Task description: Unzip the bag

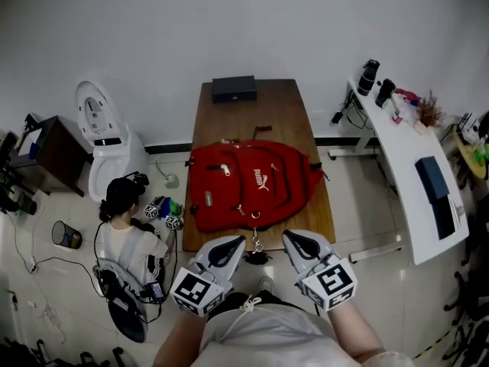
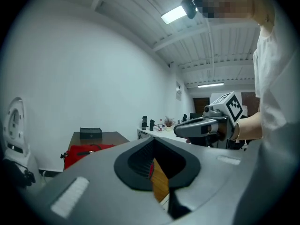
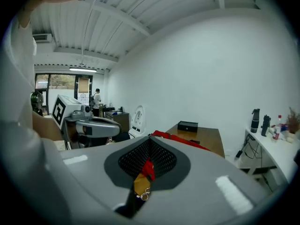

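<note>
A red backpack (image 1: 252,186) lies flat on the brown table (image 1: 260,109), its front pockets facing up. A small metal ring (image 1: 257,244) hangs at its near edge. Both grippers hover side by side just short of the table's near edge. My left gripper (image 1: 235,243) is left of the ring and my right gripper (image 1: 292,238) is right of it, and neither touches the bag. Each has its jaws closed with nothing between them. In the left gripper view the backpack (image 2: 84,152) shows beyond the jaws, and in the right gripper view the backpack (image 3: 180,139) lies just past the tips.
A black box (image 1: 234,89) sits at the table's far end. A person (image 1: 126,220) sits on the floor left of the table, beside a white appliance (image 1: 103,136). A white desk (image 1: 412,174) with bottles (image 1: 369,75) stands to the right.
</note>
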